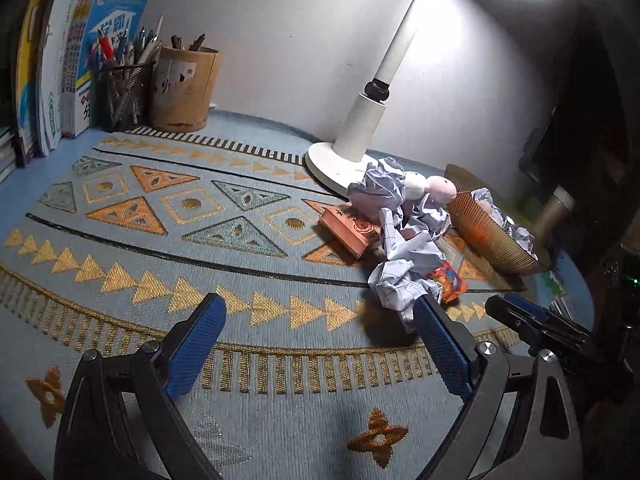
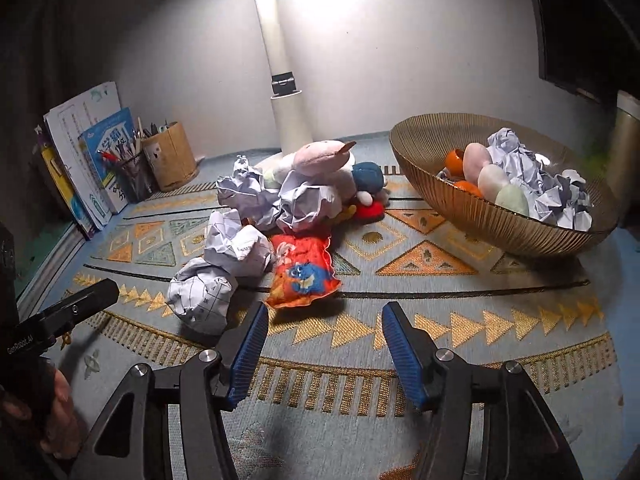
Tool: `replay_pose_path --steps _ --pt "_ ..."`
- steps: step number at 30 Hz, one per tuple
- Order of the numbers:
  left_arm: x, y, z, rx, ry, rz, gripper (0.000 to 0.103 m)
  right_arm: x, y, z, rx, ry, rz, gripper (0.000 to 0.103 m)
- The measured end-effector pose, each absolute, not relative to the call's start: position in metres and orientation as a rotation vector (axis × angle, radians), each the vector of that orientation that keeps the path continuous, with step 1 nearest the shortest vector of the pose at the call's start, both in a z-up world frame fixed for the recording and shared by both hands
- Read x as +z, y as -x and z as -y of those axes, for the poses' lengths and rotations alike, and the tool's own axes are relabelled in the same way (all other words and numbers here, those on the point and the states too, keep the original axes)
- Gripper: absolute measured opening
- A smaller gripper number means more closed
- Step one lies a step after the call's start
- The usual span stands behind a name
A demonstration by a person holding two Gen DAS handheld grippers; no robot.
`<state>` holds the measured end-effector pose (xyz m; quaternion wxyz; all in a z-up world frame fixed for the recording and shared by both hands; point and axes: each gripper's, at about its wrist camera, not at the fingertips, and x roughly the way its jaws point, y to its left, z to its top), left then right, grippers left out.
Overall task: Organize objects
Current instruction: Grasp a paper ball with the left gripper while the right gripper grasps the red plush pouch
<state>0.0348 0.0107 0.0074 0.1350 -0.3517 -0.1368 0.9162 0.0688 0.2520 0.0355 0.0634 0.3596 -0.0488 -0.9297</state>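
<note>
- Leftmost, books (image 2: 100,168) stand upright against the wall, with a mesh pen cup (image 1: 122,94) and a tan pen pot (image 1: 184,88) just beside them; I judge these already in order, since they are lined up along the back edge.
- My left gripper (image 1: 320,344) hovers low over the patterned mat (image 1: 160,240), jaws spread wide and holding nothing; its right finger sits just beside the nearest crumpled paper ball (image 2: 200,292), probably so as to take that piece first.
- Middle ground: the loose pile, the work still to be done. Crumpled paper (image 2: 240,248) lies heaped against an orange box (image 1: 348,228), an orange snack packet (image 2: 302,272) and soft toys, a pink plush (image 2: 320,154) on top and a blue one (image 2: 368,174) behind.
- The lamp (image 1: 360,132) stands behind the pile, its base partly covered by the heap, and lights the whole scene.
- My right gripper (image 2: 324,344) is likewise parted and empty, pointing at the mat just before the snack packet; I judge it placed to pick from the pile's right side.
- Rightmost, the ribbed bowl (image 2: 500,232) stands apart from the pile and already holds paper balls (image 2: 556,196), pale eggs (image 2: 492,180) and orange pieces (image 2: 456,160), so it appears to be the collecting place.
- By my estimate the sorting is partly done.
</note>
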Motion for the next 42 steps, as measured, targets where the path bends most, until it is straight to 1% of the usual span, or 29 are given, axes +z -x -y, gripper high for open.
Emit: replay_pose_path --steps 7,13,15,19,21,23,26,28,31,35,37,38,39,40,41,42 --pt "0.008 -0.038 -0.029 2.645 1.025 0.27 0.094 0.034 -0.062 -0.247 -2.796 -1.135 0.11 0.058" --pt "0.008 -0.04 -0.029 2.647 1.026 0.269 0.094 0.033 -0.061 -0.248 -2.791 -1.14 0.124 0.058" --pt "0.008 -0.038 -0.032 2.647 1.045 0.251 0.093 0.033 -0.057 -0.25 -2.765 -1.164 0.145 0.058" --pt "0.017 -0.031 -0.058 2.612 1.058 0.12 0.093 0.038 -0.034 -0.253 -2.624 -1.262 0.269 0.058" --pt "0.024 -0.026 -0.071 2.611 1.031 0.079 0.092 0.045 -0.023 -0.249 -2.635 -1.247 0.239 0.058" --pt "0.021 -0.016 -0.078 2.638 1.029 0.091 0.092 0.048 -0.016 -0.242 -2.669 -1.214 0.174 0.058" --pt "0.009 -0.001 -0.086 2.584 1.092 0.104 0.084 0.042 -0.003 -0.235 -2.701 -1.239 0.116 0.058" --pt "0.004 0.0 -0.093 2.575 1.104 0.057 0.084 0.034 0.003 -0.233 -2.685 -1.254 0.103 0.058" --pt "0.003 0.001 -0.1 2.563 1.105 0.003 0.083 0.021 0.01 -0.237 -2.662 -1.285 0.141 0.058" --pt "-0.002 0.011 -0.105 2.527 1.156 0.005 0.082 0.014 0.021 -0.24 -2.636 -1.326 0.178 0.058" --pt "-0.004 0.015 -0.104 2.52 1.173 0.029 0.073 0.015 0.02 -0.237 -2.624 -1.311 0.163 0.057" --pt "-0.006 0.017 -0.104 2.505 1.185 0.04 0.064 0.014 0.02 -0.234 -2.629 -1.313 0.145 0.05" --pt "-0.007 0.017 -0.104 2.49 1.192 0.044 0.06 0.014 0.019 -0.232 -2.627 -1.318 0.129 0.046" --pt "-0.007 0.016 -0.106 2.484 1.187 0.034 0.058 0.014 0.019 -0.23 -2.641 -1.32 0.11 0.044" --pt "-0.006 0.014 -0.106 2.486 1.171 0.028 0.055 0.014 0.018 -0.229 -2.653 -1.316 0.103 0.04" --pt "-0.006 0.014 -0.105 2.486 1.173 0.035 0.054 0.014 0.018 -0.227 -2.654 -1.311 0.094 0.037"
